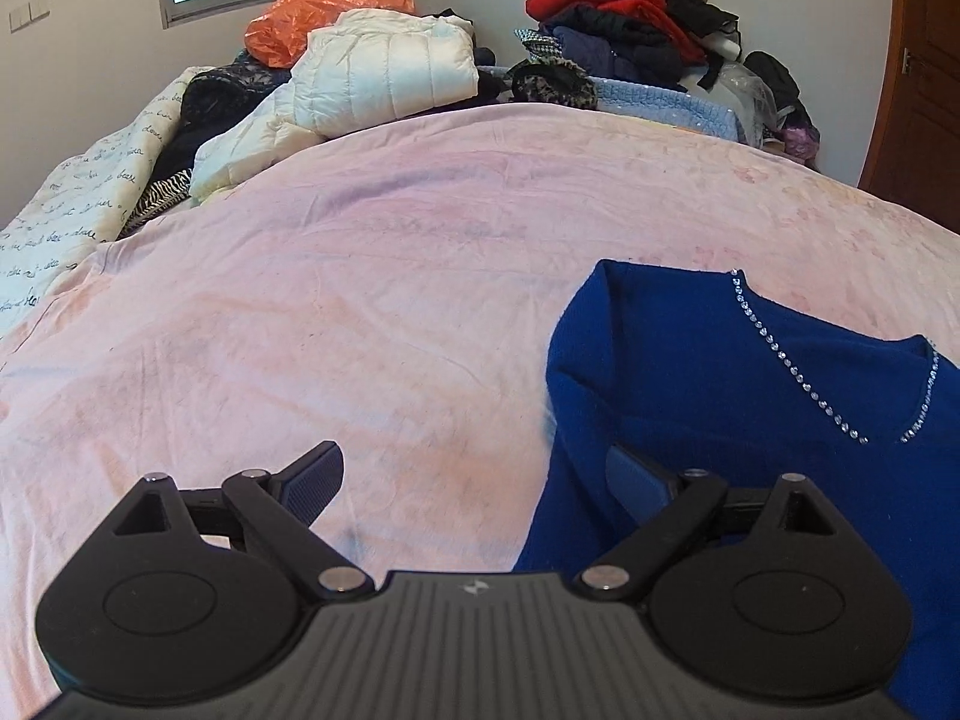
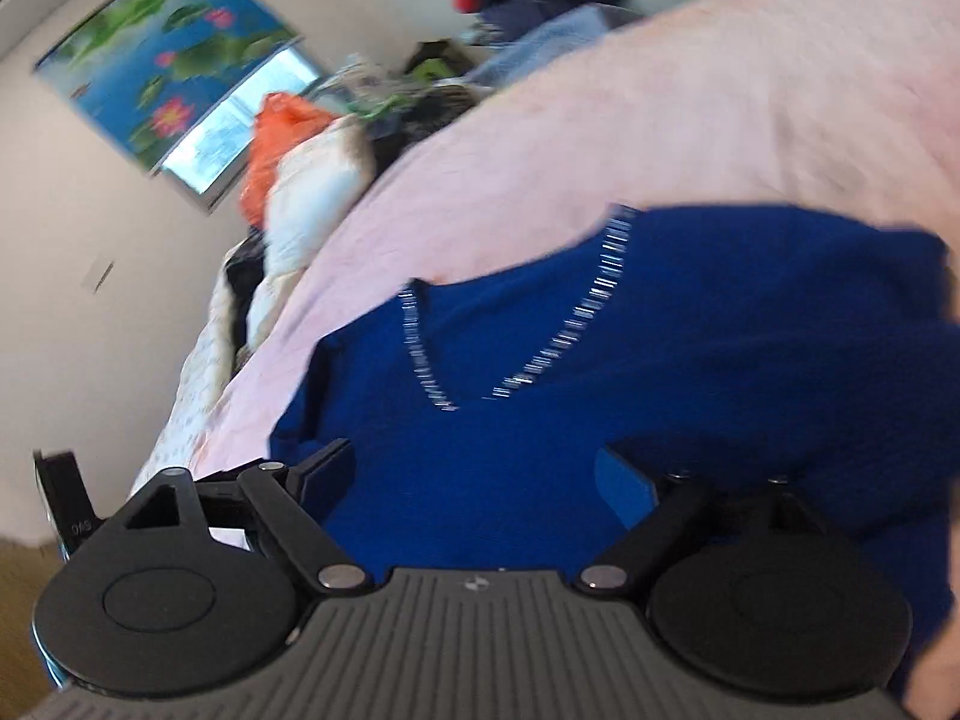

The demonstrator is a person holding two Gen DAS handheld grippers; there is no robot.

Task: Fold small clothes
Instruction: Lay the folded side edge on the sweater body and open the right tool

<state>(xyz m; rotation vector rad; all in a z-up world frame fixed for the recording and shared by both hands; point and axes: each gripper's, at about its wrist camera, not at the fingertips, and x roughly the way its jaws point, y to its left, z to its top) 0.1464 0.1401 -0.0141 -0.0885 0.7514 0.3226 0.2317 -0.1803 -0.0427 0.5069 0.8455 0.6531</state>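
Observation:
A royal-blue knit top with a rhinestone V-neck (image 1: 738, 378) lies on the pink bedspread (image 1: 360, 300), its left side folded inward. My left gripper (image 1: 480, 474) is open, low over the bed; its left finger is over bare sheet and its right finger rests on the top's left edge. In the tilted, blurred right wrist view the same top (image 2: 600, 360) fills the middle. My right gripper (image 2: 474, 474) is open just above the top's front, below the neckline, with blue cloth bunched over its right finger.
At the bed's far side lie a white puffer jacket (image 1: 384, 72), an orange plastic bag (image 1: 336, 0) and a pile of dark and red clothes (image 1: 630, 18). A script-print quilt (image 1: 72, 204) hangs at the left. A wooden door (image 1: 918, 90) stands at the right.

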